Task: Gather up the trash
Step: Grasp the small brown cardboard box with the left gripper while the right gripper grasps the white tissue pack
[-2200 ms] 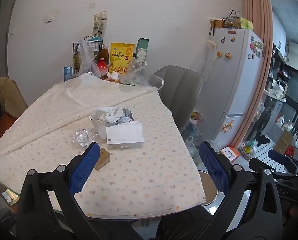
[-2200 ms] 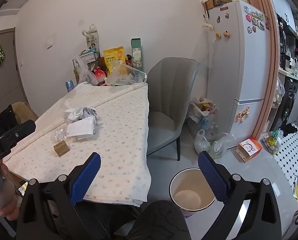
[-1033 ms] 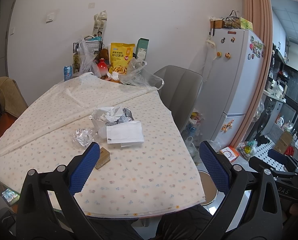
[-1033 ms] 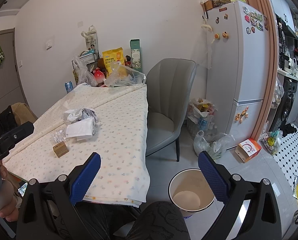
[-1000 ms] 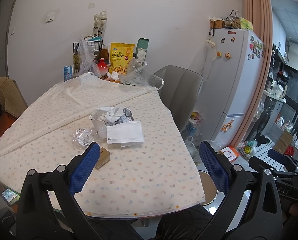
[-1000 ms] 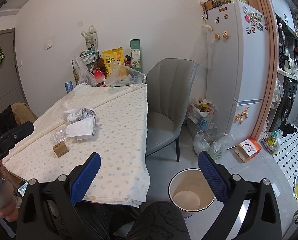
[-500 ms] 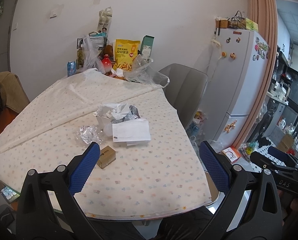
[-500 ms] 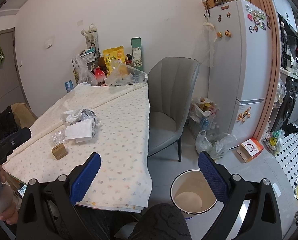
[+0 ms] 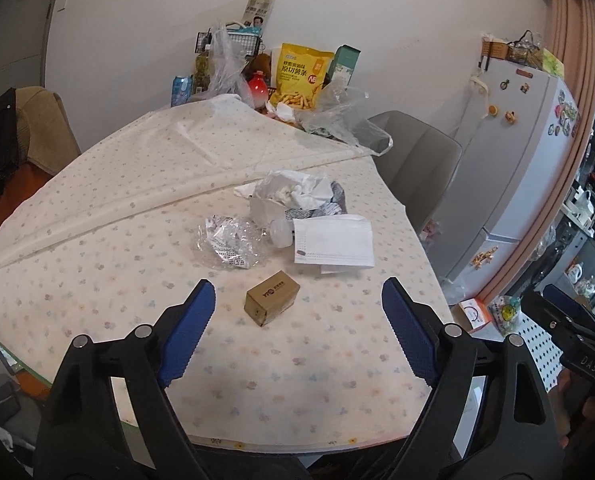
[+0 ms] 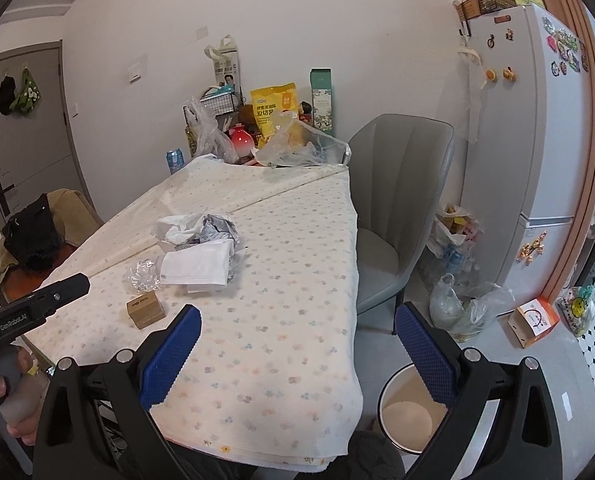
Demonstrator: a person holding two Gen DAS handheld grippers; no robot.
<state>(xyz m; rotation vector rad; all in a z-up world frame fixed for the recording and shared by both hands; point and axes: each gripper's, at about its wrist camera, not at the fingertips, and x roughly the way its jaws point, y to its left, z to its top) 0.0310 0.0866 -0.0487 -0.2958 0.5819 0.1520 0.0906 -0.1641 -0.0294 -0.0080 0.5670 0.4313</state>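
White cloth dotted with small pastel flowers is covering the table [image 9: 97, 240], which is filling most of both wrist views. Off its right-hand side a grey chair [image 10: 401, 200] is standing, and past that a pale fridge [image 10: 537, 140] is wearing magnets on its door. At twelve o'clock on the table, bags and boxes are crowding the wall end, a yellow snack bag [image 9: 303, 76] showing brightest among them. On the floor at five o'clock from the table, in the right wrist view, a round bin [image 10: 409, 412] is sitting just beside the hanging cloth.

The trash is lying together near the table's middle. A heap of crumpled tissue [image 9: 293, 192] is resting at the far end of the cluster; touching it at six o'clock, a white face mask [image 9: 333, 242] is lying flat. At nine o'clock from the mask, crinkled clear plastic wrap [image 9: 229, 242] is spread out. Nearest the camera, a small brown box [image 9: 272, 298] is sitting apart from the rest.

The left gripper [image 9: 297, 332] is hovering over the table's near edge with its blue pads [image 9: 187, 330] spread wide, gripping nothing, the box lying just beyond and between them. The right gripper [image 10: 297, 356] is hanging at the table's corner, likewise wide apart and empty.
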